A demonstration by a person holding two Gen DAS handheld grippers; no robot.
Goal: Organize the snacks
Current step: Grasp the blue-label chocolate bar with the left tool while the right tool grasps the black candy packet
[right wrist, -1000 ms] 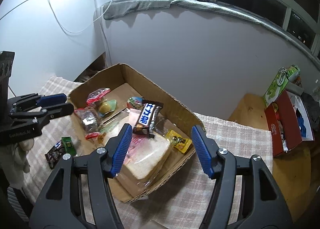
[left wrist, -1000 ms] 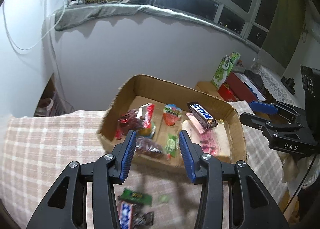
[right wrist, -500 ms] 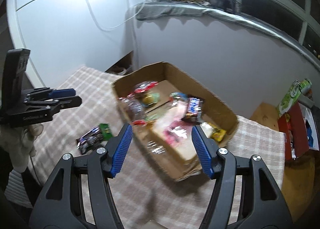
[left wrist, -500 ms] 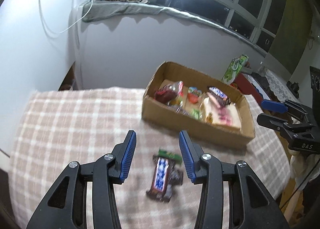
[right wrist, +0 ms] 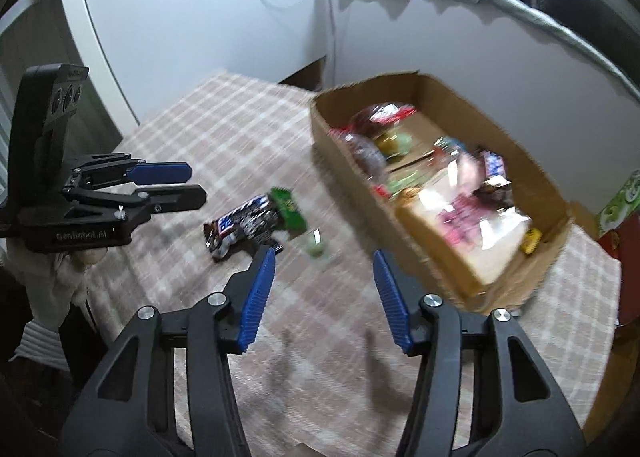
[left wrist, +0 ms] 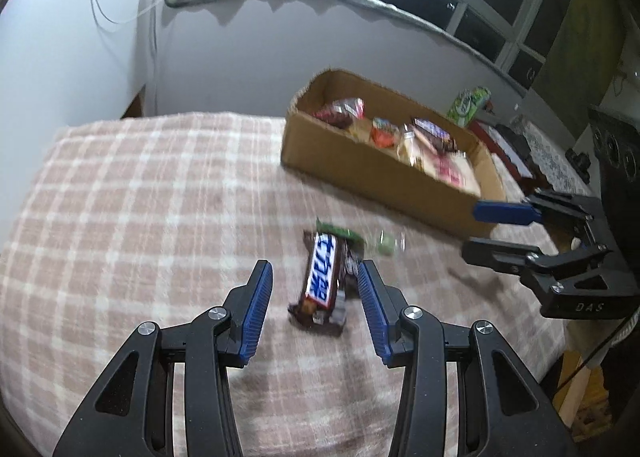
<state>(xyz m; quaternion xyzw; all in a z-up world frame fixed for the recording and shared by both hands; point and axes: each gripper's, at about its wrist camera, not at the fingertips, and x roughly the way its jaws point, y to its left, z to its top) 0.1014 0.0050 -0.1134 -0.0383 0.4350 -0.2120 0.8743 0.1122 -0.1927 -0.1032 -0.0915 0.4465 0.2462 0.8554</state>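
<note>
A brown and blue chocolate bar lies on the checked tablecloth, with a dark wrapper beside it, a green packet behind it and a small green candy to its right. My left gripper is open and empty, its jaws on either side of the bar, above it. My right gripper is open and empty, just near of the green candy. A cardboard box holding several snacks stands further back. The bar and box also show in the right wrist view.
Each gripper shows in the other's view: the right one at the right, the left one at the left. A green carton and a red box stand on a side table behind the box. A white wall rises behind the table.
Both grippers have pulled back from over the box toward the loose snacks on the cloth. The left one now straddles the chocolate bar. Both stayed open.
</note>
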